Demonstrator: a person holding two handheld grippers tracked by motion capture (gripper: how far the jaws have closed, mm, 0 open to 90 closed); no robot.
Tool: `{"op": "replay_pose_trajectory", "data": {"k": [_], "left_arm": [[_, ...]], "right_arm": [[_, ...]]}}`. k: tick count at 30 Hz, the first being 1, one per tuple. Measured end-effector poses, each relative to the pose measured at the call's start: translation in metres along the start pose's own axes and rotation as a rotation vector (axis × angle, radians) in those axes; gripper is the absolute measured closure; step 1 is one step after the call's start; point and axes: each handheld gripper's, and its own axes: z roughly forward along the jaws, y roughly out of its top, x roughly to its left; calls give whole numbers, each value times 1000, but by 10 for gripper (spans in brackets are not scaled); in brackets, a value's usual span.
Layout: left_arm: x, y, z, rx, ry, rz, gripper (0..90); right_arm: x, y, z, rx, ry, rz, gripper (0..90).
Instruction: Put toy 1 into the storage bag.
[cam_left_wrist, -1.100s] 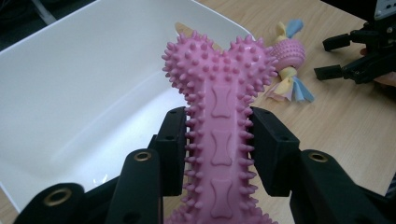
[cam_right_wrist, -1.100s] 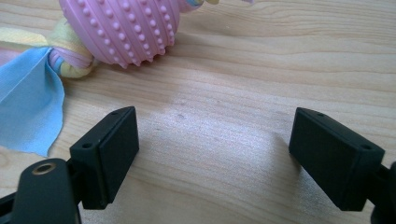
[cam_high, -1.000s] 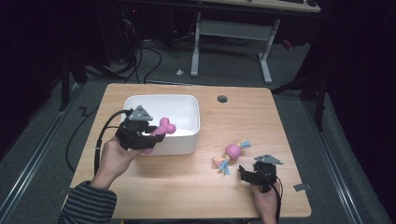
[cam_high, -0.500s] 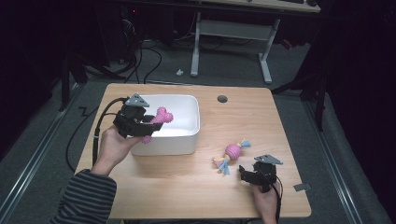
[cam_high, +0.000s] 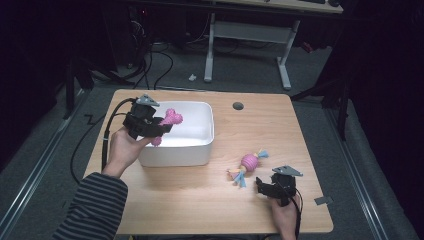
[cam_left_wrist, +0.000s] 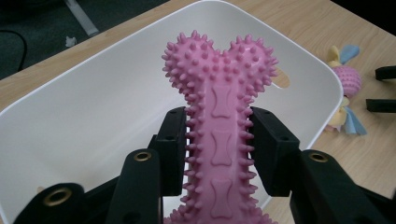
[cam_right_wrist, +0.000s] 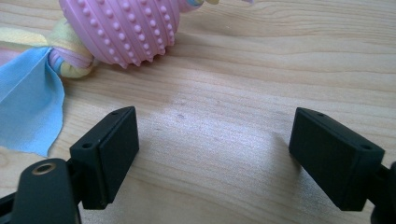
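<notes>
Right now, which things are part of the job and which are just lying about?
In the job: pink spiked bone toy, clamped in the left gripper; white bin under it.
Lying about: pink ball toy with cloth tails, by the open right gripper.

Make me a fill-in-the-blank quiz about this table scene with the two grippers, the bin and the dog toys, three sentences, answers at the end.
1. The left gripper is shut on a spiky pink toy shaped like a ____.
2. That bone toy is held above the white ____.
3. The jaws of the right gripper stand ____, low over the wooden table near the pink ball toy.

Missing words: bone; bin; open
</notes>
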Motion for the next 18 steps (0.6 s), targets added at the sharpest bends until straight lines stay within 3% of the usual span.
{"op": "replay_pose_trajectory", "data": {"k": [8, 18], "left_arm": [[8, 2, 16, 9, 13, -21, 586], [5, 3, 33, 59, 33, 5, 585]], "right_arm": [[0, 0, 0, 0, 0, 0, 157], [0, 0, 0, 0, 0, -1, 158]]}}
